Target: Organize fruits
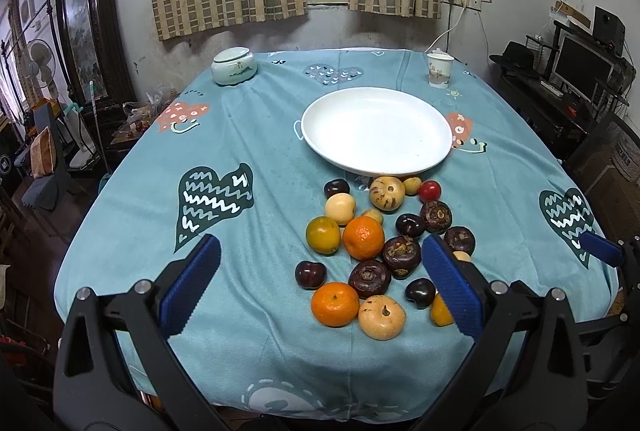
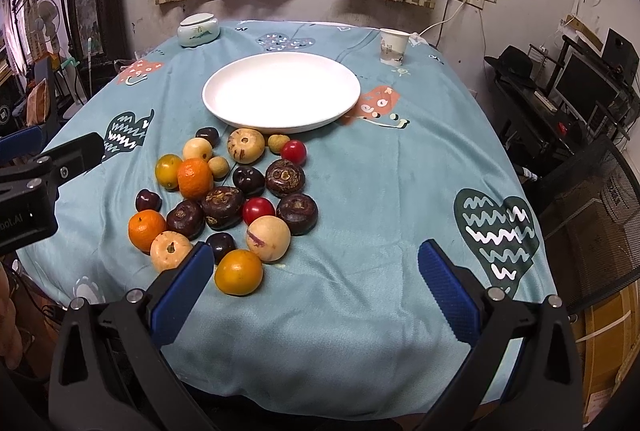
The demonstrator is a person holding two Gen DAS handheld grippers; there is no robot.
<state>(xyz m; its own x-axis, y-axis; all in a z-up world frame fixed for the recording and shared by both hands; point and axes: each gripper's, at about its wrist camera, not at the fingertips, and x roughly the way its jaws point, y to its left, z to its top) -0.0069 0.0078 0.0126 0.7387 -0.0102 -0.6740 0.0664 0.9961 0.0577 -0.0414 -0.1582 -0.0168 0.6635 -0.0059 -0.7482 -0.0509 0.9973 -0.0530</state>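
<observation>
A pile of mixed fruit lies on the blue tablecloth in front of an empty white plate: oranges, dark water chestnuts, dark cherries, pale round fruits and red ones. The pile also shows in the right wrist view, with the plate behind it. My left gripper is open and empty above the near part of the pile. My right gripper is open and empty, to the right of the pile, with an orange next to its left finger.
A pale green lidded jar stands at the far left of the table and a paper cup at the far right. A black mesh chair and a desk with a monitor are to the right of the table.
</observation>
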